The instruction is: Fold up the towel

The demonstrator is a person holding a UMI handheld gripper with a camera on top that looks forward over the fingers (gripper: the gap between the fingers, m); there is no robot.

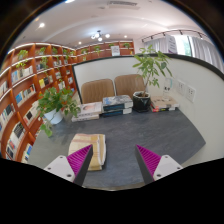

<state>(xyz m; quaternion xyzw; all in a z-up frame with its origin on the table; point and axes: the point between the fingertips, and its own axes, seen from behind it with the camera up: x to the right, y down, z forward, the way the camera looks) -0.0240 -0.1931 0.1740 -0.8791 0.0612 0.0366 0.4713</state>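
1. We see an office or reading room: bookshelves point(35, 85) line the left wall.
2. We see a grey table point(125, 135) with book stacks point(113, 104), potted plants point(150, 72) and far chairs point(98, 91).

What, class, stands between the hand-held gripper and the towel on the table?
Nothing visible. The hand-held gripper is open, and the folded towel lies on the grey table just ahead of one finger, partly behind its pad.

Gripper point(115, 160): two pale grey fingers point(64, 166), each with a magenta pad point(81, 158) on the inner face. Pads are triangular, ridged, tapering to points. No cables or markings visible.
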